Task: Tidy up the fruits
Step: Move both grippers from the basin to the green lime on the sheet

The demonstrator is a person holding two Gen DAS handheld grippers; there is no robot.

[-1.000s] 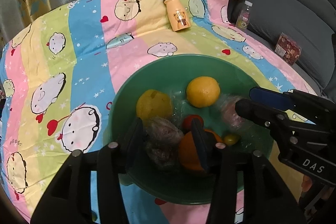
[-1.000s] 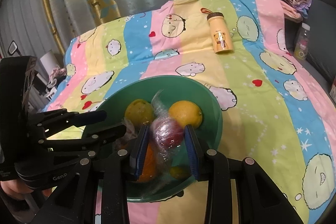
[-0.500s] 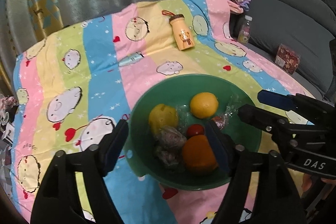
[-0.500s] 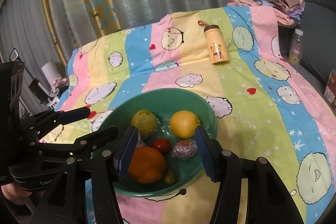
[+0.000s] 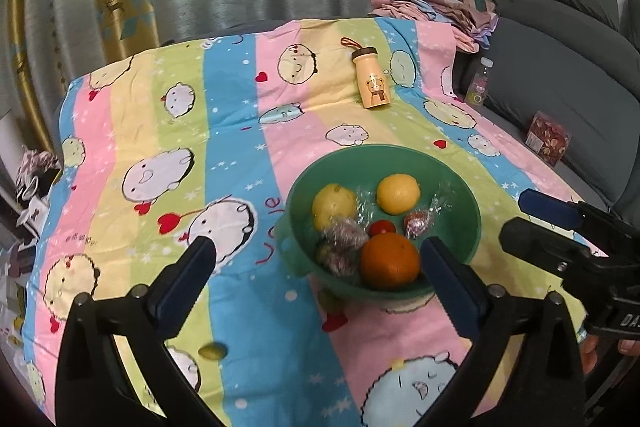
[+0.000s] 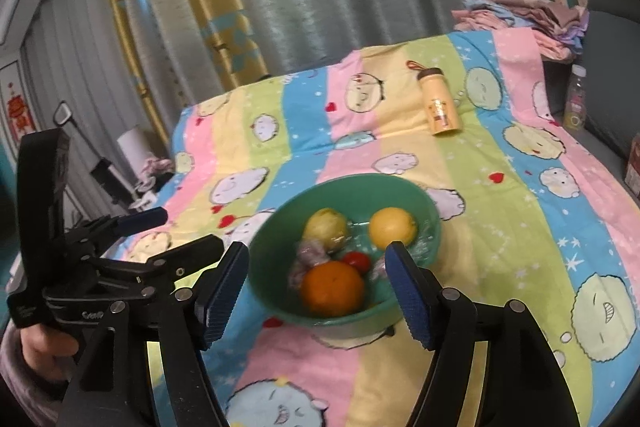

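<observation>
A green bowl (image 5: 460, 187) (image 6: 276, 227) stands on the striped cartoon cloth. In it lie an orange (image 5: 390, 259) (image 6: 332, 287), a yellow citrus (image 5: 398, 194), a yellow-green fruit (image 5: 334, 205), a small red tomato (image 5: 382, 227) and two plastic-wrapped fruits (image 5: 346, 241) (image 5: 418, 223). My left gripper (image 5: 316, 255) hangs back from the bowl's near side, its jaws opening wide with nothing gripped. My right gripper (image 6: 316, 263) (image 5: 524, 219) is at the bowl's near right, its jaws also opening and holding nothing. A small green fruit (image 5: 212, 351) lies on the cloth at the near left.
A yellow bear bottle (image 5: 370, 79) lies on the far side of the cloth. A clear bottle (image 5: 478, 87), a red box (image 5: 548, 137) and folded clothes (image 5: 436, 5) sit by the grey sofa (image 5: 560, 39) on the right. Curtains hang behind.
Both grippers let go of their wrapped fruits, which now lie in the bowl. Both jaws opened and both grippers drew back and up from the bowl.
</observation>
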